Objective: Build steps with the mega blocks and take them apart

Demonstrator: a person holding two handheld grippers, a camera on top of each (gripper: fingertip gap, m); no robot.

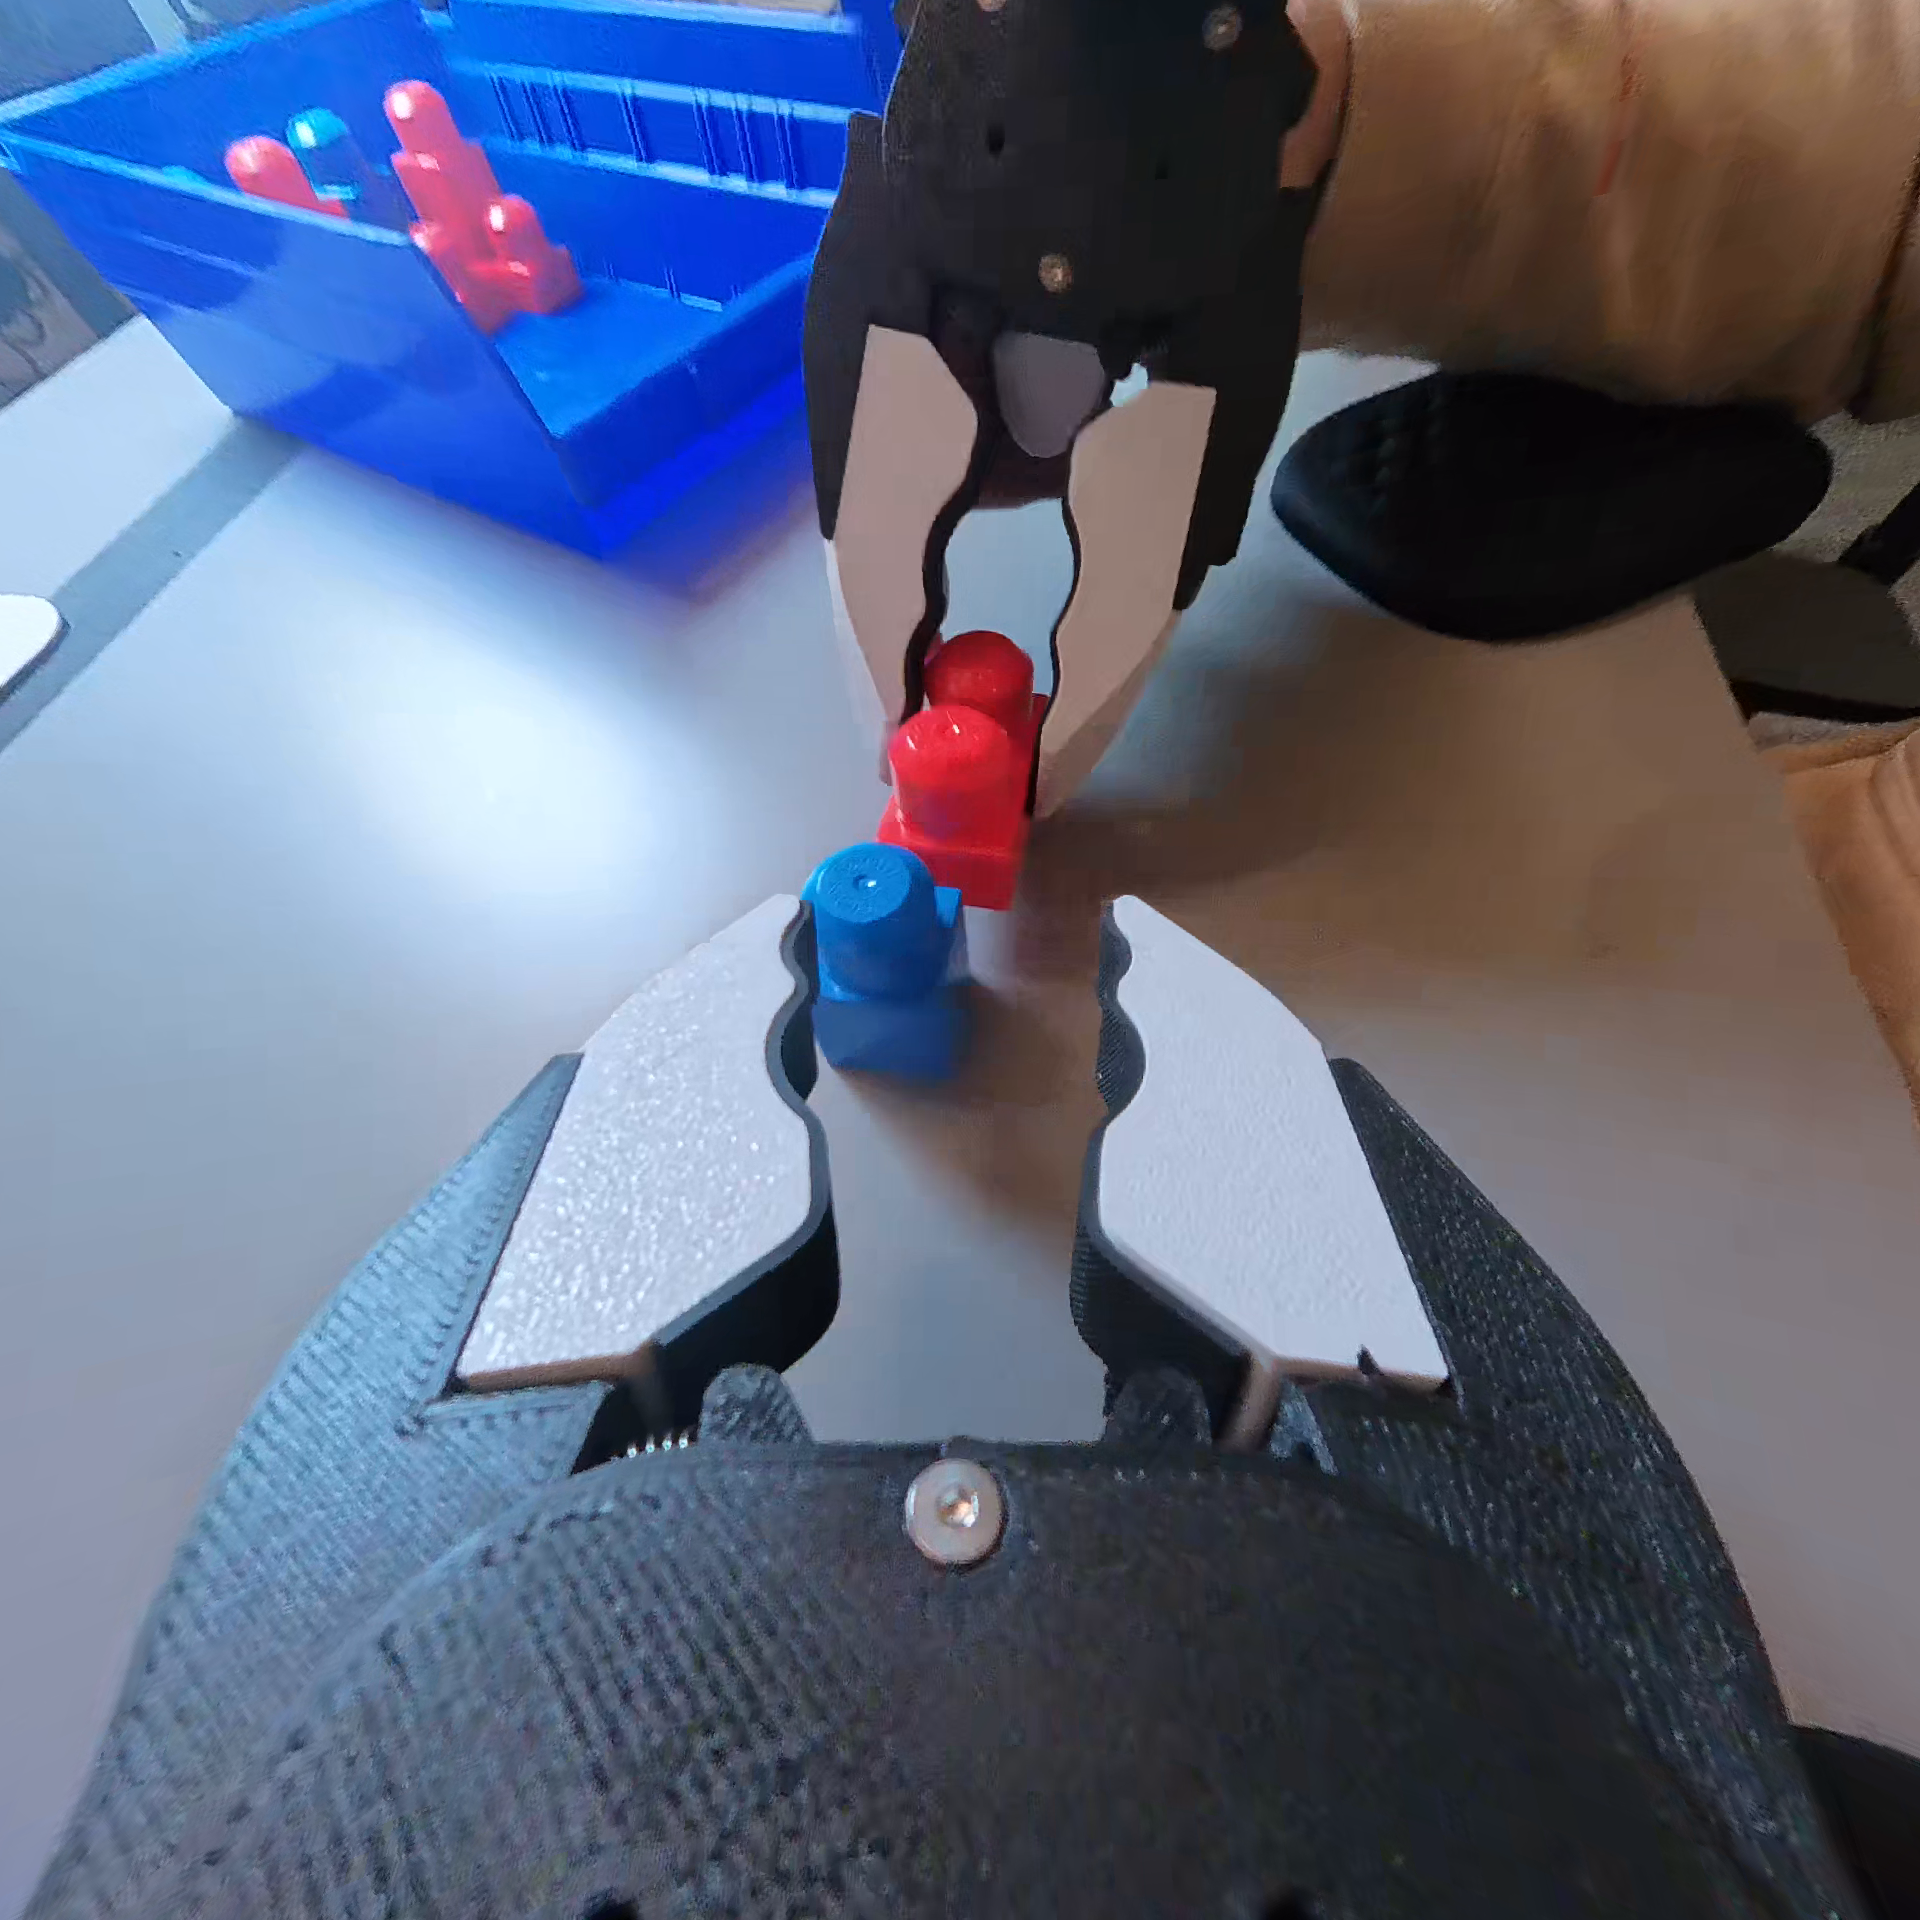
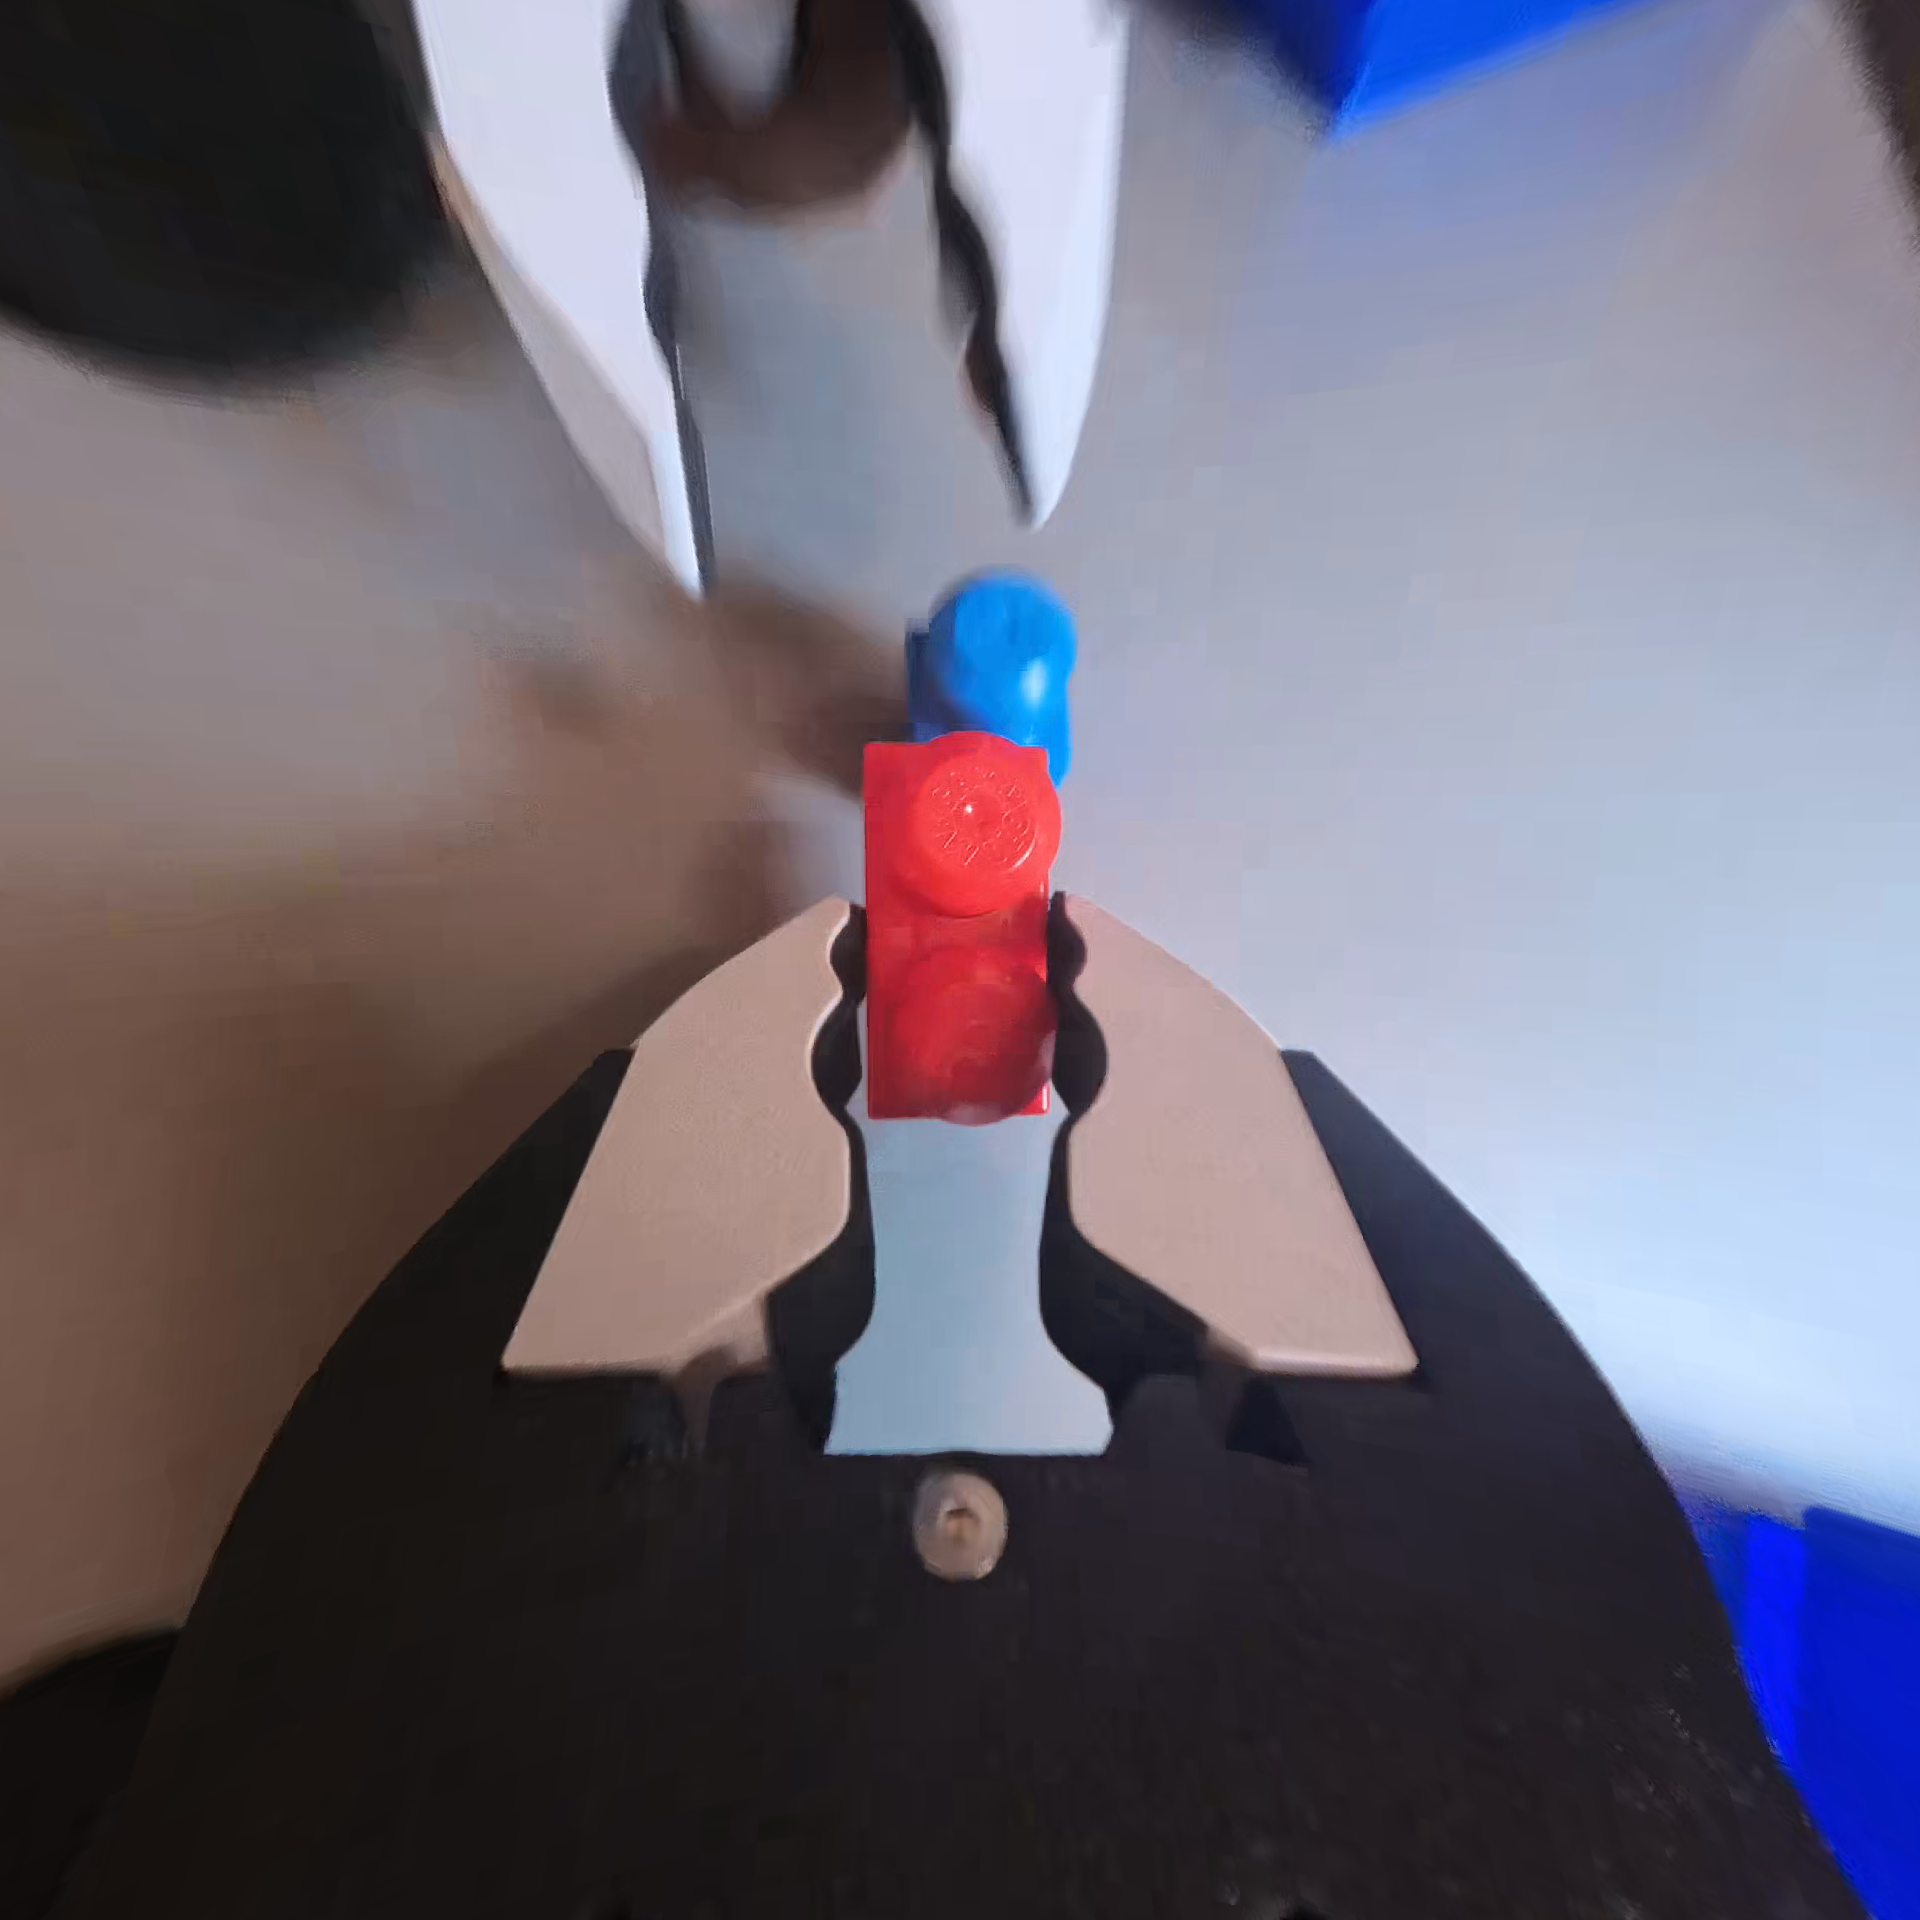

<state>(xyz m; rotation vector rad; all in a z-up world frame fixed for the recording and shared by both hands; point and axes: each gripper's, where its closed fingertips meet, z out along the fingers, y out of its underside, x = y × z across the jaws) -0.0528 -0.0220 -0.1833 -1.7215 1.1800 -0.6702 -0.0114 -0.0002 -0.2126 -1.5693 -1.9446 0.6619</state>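
Two claws meet over the surface (image 1: 312,831): the right claw (image 1: 971,769) clamps the red block (image 1: 961,800) flat to steady it, while the left claw (image 1: 951,914), spread wide, frames the blue block (image 1: 883,966) just beside

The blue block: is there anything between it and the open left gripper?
Nothing visible. The blue block stands on the table at the tips of the left gripper, touching its left finger. The red block is beyond it, in the right gripper.
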